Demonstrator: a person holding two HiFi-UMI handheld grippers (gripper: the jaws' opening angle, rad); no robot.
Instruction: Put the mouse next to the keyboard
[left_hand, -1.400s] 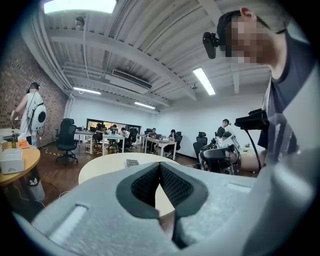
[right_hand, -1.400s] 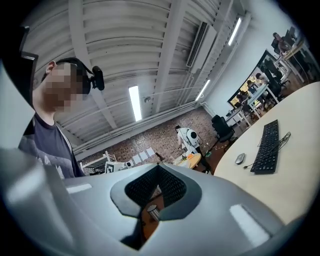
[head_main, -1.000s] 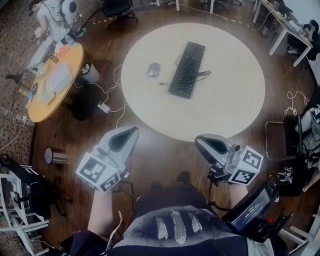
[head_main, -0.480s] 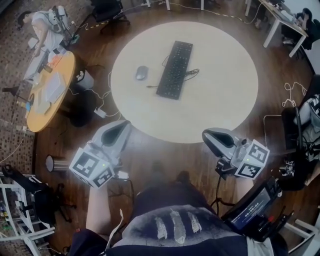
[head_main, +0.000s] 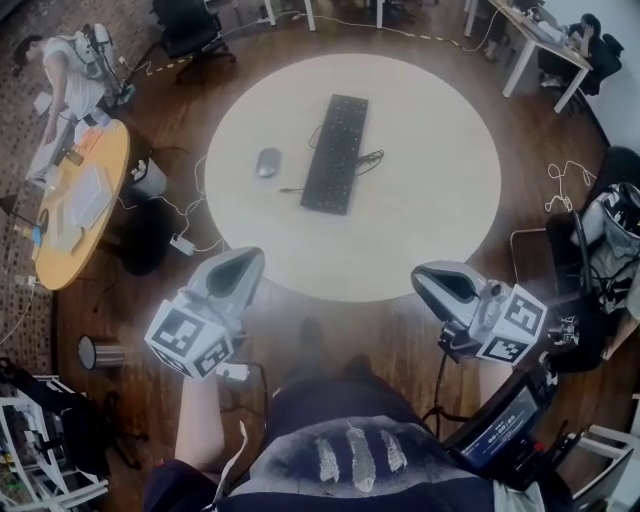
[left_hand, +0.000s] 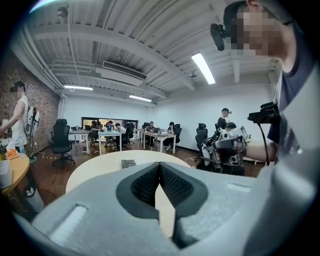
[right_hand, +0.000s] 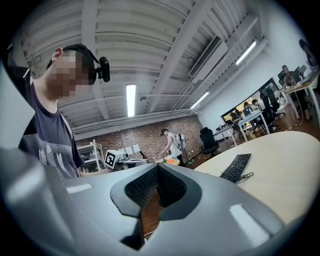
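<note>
left gripper (head_main: 241, 266): jaws together, empty, near left, pointing far
right gripper (head_main: 430, 282): jaws together, empty, near right

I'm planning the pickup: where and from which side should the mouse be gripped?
Probably across its two long sides, coming down from above: the mouse is a low oval lying flat on the table, clear of the keyboard. The left gripper, shut now, looks nearer.

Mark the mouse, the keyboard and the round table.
mouse (head_main: 267, 162), head view, middle of its top.
keyboard (head_main: 335, 153), head view, centre of the keys.
round table (head_main: 430, 200), head view, bare top right of the keyboard.
</note>
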